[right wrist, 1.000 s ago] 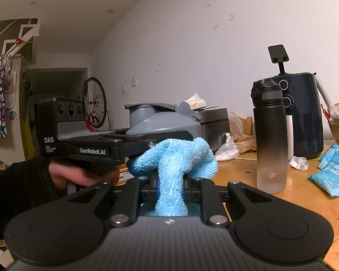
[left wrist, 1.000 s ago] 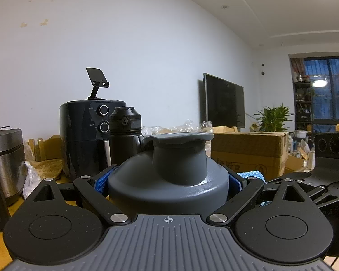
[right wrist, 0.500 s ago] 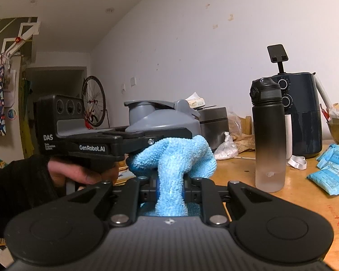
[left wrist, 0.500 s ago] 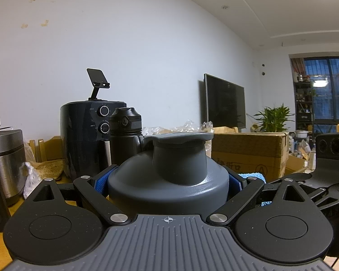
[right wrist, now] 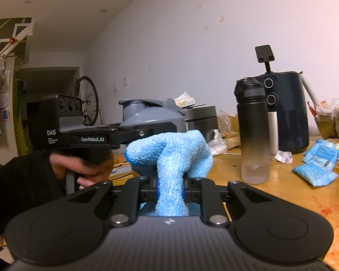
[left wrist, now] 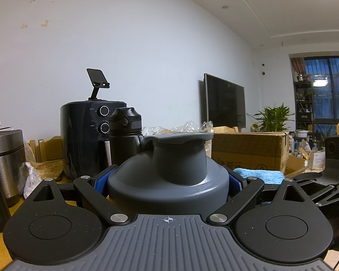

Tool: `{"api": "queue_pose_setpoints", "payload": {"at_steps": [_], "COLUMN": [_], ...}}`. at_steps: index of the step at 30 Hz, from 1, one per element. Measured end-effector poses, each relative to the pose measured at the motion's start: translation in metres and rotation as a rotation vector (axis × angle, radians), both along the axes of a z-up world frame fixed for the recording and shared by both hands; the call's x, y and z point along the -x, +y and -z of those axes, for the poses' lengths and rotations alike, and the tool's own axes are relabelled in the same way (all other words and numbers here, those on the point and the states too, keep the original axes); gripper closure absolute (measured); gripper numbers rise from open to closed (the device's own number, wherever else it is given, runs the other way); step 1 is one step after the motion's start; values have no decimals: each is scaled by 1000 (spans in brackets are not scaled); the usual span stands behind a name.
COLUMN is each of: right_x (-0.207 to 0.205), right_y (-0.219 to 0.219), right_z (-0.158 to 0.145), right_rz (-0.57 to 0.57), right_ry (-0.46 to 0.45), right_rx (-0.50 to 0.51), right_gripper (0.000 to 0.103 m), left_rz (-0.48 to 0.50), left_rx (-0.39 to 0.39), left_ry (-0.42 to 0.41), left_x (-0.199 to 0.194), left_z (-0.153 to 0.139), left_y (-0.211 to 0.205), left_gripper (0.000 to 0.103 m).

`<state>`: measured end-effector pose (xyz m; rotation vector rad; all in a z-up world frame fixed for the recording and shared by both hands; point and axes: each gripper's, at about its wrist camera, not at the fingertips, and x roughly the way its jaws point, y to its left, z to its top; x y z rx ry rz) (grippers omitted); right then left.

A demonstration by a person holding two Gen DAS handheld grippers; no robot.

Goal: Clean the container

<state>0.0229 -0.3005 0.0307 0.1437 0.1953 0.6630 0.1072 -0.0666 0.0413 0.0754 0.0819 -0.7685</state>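
Note:
My left gripper point(left wrist: 168, 180) is shut on a grey shaker container point(left wrist: 169, 176) with a spouted lid, its blue pads point(left wrist: 101, 180) pressing both sides. In the right wrist view a hand point(right wrist: 83, 164) holds that left gripper point(right wrist: 133, 133) level, and the container point(right wrist: 151, 115) stands upright in it. My right gripper point(right wrist: 170, 187) is shut on a light blue microfibre cloth point(right wrist: 169, 149). The cloth bunches up against the container's near side. From the left wrist view only the cloth's top edge point(left wrist: 258, 174) shows, to the right of the container.
A black water bottle point(right wrist: 252, 131) and a dark air fryer point(right wrist: 282, 110) stand on the wooden table point(right wrist: 282, 194). Blue packets point(right wrist: 316, 169) lie at the right. A cardboard box point(left wrist: 248, 151) and a steel pot point(left wrist: 6, 158) flank the container.
The right gripper has shifted slightly with the cloth, and more of the cloth now shows beside the container in the left wrist view. The left gripper and container have kept still.

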Motion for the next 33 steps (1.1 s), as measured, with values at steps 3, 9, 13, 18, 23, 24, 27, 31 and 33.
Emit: {"api": "queue_pose_setpoints", "payload": {"at_steps": [3,9,13,18,23,24,27,31,33], "right_x": [5,7,7,7,6,6,5,3,3], "right_y": [-5,-11,-10,-9,-6,-6,-2,3,6], "right_z": [1,2,1,2,2,3,3,2,1], "right_rz": [14,31,33,48,110,120,157,202,229], "right_ry": [4,11,8,7,12,13,12,10,8], "right_rx": [0,-3,-2,-4,-7,-11,-1,18,33], "right_gripper": [92,92,92,92,91,91,91,91,91], "left_rz": [0,0,-1,-1,-15,-20,-54,-129,-174], "left_rx": [1,1,0,0,0,0,0,-1,0], "left_ry": [0,0,1,1,0,-1,-4,-7,-10], "left_x": [0,0,0,0,2,3,6,12,16], "left_z": [0,1,1,1,1,1,2,2,1], "left_y": [0,0,0,0,-1,-1,-3,-9,-13], "left_gripper": [8,8,8,8,8,8,8,8,8]}}
